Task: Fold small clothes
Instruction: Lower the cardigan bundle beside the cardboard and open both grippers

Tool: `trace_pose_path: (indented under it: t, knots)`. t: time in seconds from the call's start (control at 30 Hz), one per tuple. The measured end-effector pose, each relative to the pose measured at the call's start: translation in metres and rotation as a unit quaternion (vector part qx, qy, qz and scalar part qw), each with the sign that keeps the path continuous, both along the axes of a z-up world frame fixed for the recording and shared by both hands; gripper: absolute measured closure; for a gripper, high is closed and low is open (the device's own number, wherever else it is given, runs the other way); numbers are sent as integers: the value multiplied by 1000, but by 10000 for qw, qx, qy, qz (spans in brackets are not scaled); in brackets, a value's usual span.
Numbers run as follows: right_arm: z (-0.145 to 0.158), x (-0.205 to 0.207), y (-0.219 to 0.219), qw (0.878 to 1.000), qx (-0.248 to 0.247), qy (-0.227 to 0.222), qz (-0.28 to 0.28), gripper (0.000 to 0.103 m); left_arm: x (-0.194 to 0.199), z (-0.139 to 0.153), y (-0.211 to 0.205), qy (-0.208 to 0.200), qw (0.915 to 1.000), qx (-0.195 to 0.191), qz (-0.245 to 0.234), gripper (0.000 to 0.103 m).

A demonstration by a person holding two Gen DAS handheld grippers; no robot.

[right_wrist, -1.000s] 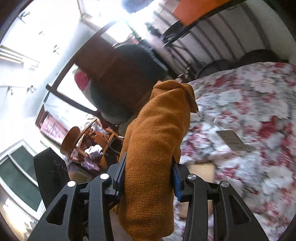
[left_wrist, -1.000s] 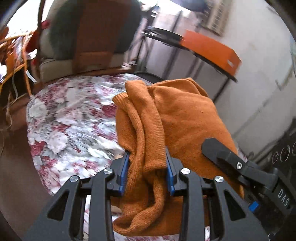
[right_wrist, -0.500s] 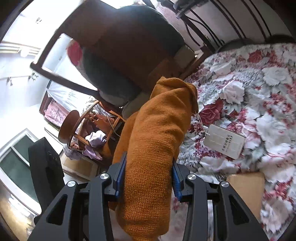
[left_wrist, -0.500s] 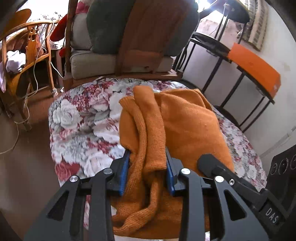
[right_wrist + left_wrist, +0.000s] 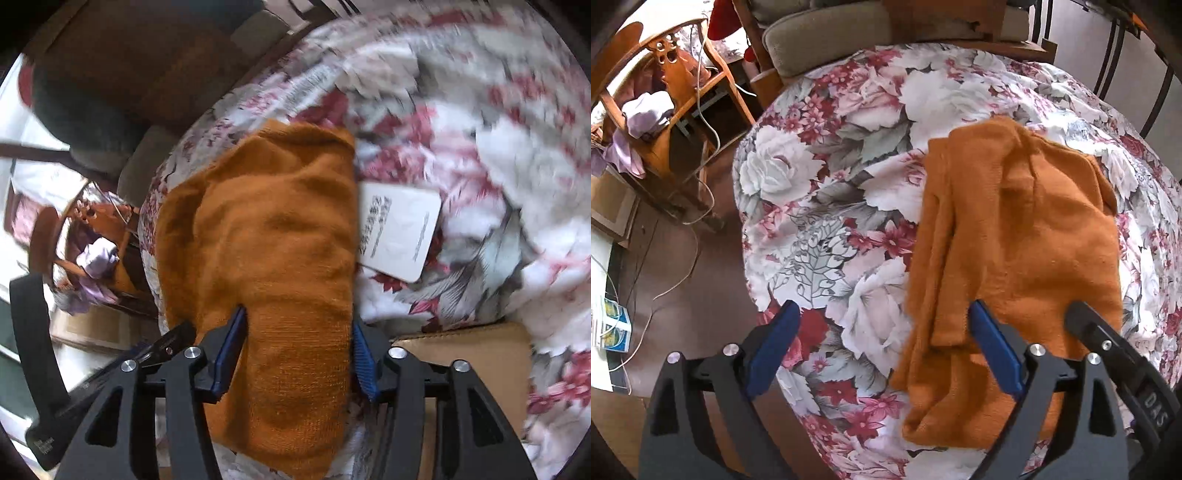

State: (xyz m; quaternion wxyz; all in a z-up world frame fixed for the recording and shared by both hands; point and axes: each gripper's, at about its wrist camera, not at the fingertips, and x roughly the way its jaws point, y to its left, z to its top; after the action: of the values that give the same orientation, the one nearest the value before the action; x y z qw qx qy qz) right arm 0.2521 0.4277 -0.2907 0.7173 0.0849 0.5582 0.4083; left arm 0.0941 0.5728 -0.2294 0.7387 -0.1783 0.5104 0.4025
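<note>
Orange knit garment (image 5: 1015, 251), newly unclamped leftward.

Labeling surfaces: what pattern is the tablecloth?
Red-and-white floral tablecloth, clearest in left wrist view.

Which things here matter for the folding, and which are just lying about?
For the job:
orange knit garment
floral cloth it lies on
left tool, open
right tool, around the garment

Lying about:
white printed card
wooden chair with lilac clothes
tan box
</note>
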Motion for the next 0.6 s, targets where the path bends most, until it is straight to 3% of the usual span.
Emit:
trace_pose_path:
  t: [0.07, 0.2, 0.23, 0.3, 0.37, 0.4, 0.43, 0.47, 0.6]
  knots:
    - [13, -1, -11, 9995, 41, -139, -273, 47, -3, 8, 0, -147, 9999, -55, 66, 14]
    - [50, -5, -25, 9965, 82, -703, -443, 47, -5, 38, -7, -413, 9987, 282, 135, 14]
    - [54, -12, -23, 9956, -61, -863, -369, 47, -2, 39, -10, -346, 9988, 326, 101, 14]
    - [50, -16, -13, 9935, -531, -980, -219, 47, 6, 25, -15, 160, 9992, 378, -10, 13]
    - [31, -23, -1, 9886, -1139, -985, 95, 49, 13, -4, -18, 683, 9976, 113, -93, 9]
    - [24, -26, -2, 9856, -1291, -1075, 177, 45, 11, -14, -18, 773, 9970, 11, -38, 6]
    - [18, -31, -5, 9817, -1434, -1228, 228, 32, 7, -15, -17, 736, 9973, -51, 27, 4]
    - [16, -35, -11, 9787, -1504, -1378, 227, 28, 5, -13, -16, 673, 9976, -113, 58, 4]
    - [40, -40, -32, 9824, -1001, -1576, 33, 27, -11, 13, -13, 198, 9995, -174, 199, 4]
